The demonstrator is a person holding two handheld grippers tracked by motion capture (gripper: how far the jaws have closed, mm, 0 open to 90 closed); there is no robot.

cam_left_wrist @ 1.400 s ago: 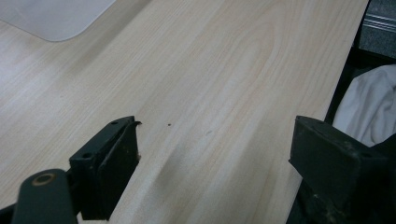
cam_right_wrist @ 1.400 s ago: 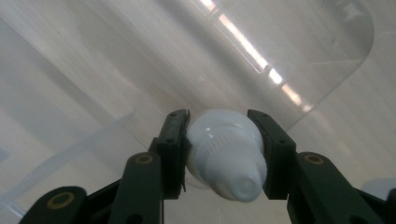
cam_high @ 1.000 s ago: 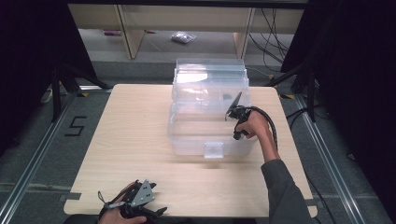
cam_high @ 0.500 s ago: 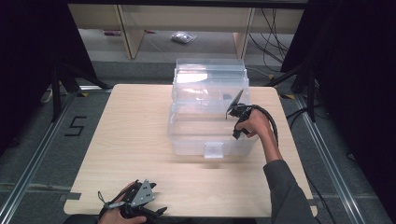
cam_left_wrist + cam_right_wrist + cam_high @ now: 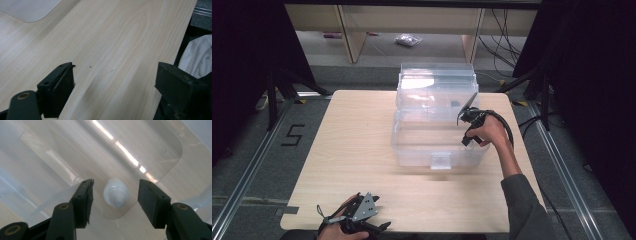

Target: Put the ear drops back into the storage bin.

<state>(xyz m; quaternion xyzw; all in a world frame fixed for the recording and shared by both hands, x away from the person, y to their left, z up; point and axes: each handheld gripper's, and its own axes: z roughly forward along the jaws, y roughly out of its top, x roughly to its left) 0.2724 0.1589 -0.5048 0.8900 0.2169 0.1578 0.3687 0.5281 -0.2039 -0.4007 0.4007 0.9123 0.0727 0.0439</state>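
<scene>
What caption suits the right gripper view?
Open right gripper poised over a small white bottle inside a clear plastic bin.

The bin (image 5: 435, 120) is sitting on the table's (image 5: 357, 140) far middle. The bottle (image 5: 116, 192) is lying inside it.

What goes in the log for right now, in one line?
right tool: open, over small white bottle in clear bin | left tool: open, above table
</scene>
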